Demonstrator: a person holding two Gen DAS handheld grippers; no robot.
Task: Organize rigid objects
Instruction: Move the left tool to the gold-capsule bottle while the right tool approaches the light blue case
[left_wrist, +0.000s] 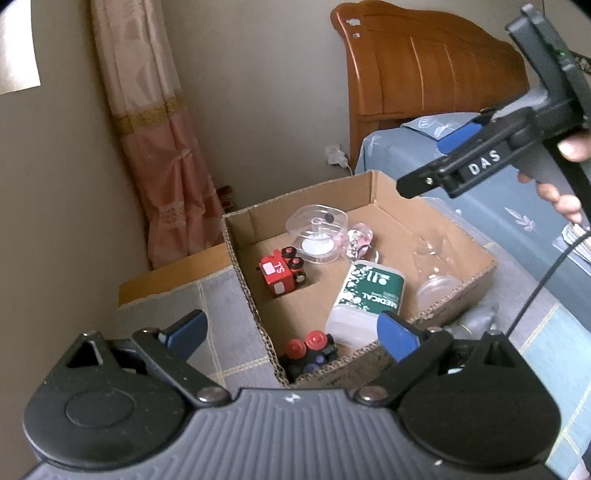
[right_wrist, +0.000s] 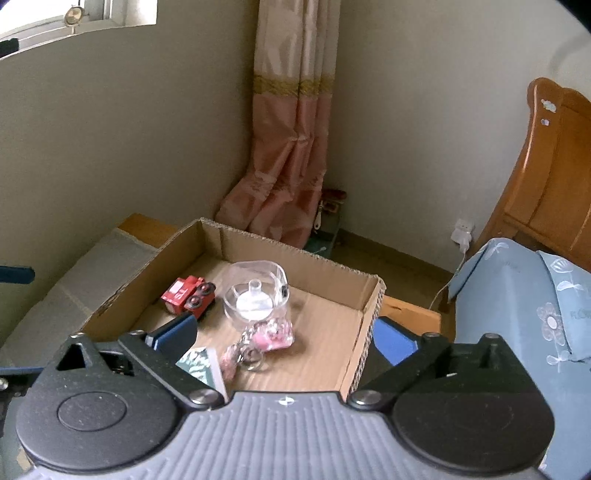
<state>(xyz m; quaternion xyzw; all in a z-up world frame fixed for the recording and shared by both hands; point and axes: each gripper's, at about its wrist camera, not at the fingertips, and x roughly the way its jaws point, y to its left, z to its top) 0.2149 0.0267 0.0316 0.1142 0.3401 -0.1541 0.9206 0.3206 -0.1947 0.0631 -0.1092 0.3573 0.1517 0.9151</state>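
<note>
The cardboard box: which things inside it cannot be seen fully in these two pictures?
- Black toy train: left wrist view, partly behind the cardboard box wall.
- Green MEDICAL bottle: right wrist view, mostly hidden by the right gripper.
- Clear glass item: left wrist view, transparent, shape unclear.

Pink curtain in corner; wooden headboard; blue floral bedspread; wall charger.

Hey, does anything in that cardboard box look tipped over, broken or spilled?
The red toy train lies on its side, wheels facing sideways, near the box's left wall. The green medical bottle also lies flat. Nothing looks spilled or broken.
</note>
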